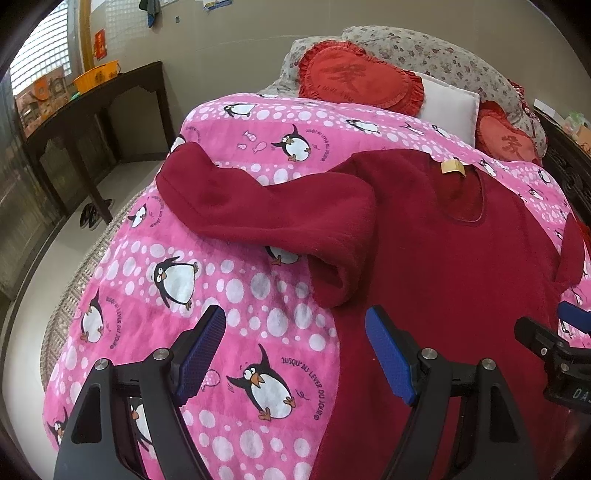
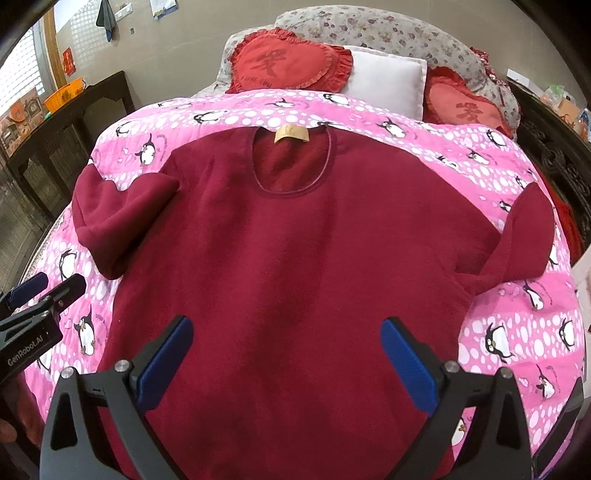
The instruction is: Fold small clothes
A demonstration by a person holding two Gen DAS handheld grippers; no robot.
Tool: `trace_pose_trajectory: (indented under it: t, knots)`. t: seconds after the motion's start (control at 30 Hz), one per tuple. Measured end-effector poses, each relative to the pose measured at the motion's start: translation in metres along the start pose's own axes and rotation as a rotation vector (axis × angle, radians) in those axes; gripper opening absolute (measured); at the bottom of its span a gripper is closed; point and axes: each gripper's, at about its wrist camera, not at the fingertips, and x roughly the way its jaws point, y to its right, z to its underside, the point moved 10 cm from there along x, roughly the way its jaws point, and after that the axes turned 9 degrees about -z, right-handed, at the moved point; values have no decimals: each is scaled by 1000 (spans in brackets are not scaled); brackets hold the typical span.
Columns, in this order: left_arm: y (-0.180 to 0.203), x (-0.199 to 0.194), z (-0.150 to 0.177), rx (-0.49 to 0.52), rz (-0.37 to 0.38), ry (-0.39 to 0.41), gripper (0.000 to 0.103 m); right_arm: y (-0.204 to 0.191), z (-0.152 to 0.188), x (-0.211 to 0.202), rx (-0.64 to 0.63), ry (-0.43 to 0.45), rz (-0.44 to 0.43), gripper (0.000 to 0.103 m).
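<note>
A dark red fleece top (image 2: 295, 251) lies spread flat on the pink penguin quilt (image 2: 517, 325), neckline and tan label (image 2: 291, 133) at the far end. Its left sleeve (image 1: 266, 210) is bent back on itself beside the body; the right sleeve (image 2: 528, 232) is bent too. My left gripper (image 1: 295, 350) hovers open over the top's left edge, one blue pad above the quilt (image 1: 236, 332), the other above the red top (image 1: 461, 258). My right gripper (image 2: 288, 358) hangs open above the lower middle of the top, nothing between its fingers. Each gripper shows at the other view's edge.
Two red heart cushions (image 2: 288, 62) (image 2: 465, 107), a white pillow (image 2: 384, 81) and a floral pillow (image 2: 388, 33) sit at the bed's head. A dark wooden side table (image 1: 92, 122) with an orange basket (image 1: 96, 75) stands left of the bed; shoes (image 1: 92, 214) lie on the floor.
</note>
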Motion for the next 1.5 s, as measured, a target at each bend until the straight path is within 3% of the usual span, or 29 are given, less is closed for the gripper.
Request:
trace_pose_trajectory:
  t: [0.57, 0.8, 1.5]
  knots:
    - [-15, 16, -8, -16, -14, -16, 60, -9, -4, 18, 5, -16, -31, 103]
    - [-13, 19, -7, -10, -12, -25, 60, -2, -6, 22, -10, -12, 15, 103]
    - [-4, 12, -9, 3, -3, -20, 60, 5, -10, 15, 16, -4, 14, 103]
